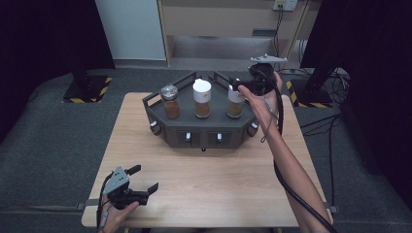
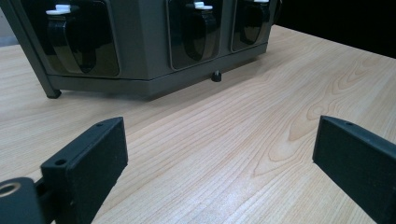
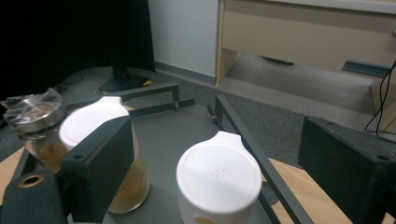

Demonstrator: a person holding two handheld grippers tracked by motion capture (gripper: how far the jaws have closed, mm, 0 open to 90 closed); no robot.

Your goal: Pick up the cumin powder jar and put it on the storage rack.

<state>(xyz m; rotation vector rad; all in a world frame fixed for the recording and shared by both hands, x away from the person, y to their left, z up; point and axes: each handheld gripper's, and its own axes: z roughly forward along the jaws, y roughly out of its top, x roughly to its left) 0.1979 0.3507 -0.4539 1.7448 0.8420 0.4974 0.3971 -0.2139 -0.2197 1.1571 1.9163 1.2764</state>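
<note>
- At the rack's point(image 1: 167, 127) two o'clock corner, the right claw point(image 1: 236, 86) is hovering over the white-lidded jar point(image 1: 235, 104), jaws spread wide and gripping nothing.
- That jar is standing upright in the rack beside two others point(image 1: 202, 98), so placement is looking done.
- At seven o'clock on the bench point(image 1: 204, 194), the left claw point(image 1: 145, 179) is idling, wide open and empty.

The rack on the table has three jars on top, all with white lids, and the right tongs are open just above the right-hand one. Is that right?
Not quite: two jars have white lids, the middle jar and the right jar. The left jar has a clear, silvery lid, as the high view shows. The rest holds: three jars stand on the rack, and the right tongs are open above the right one.
</note>
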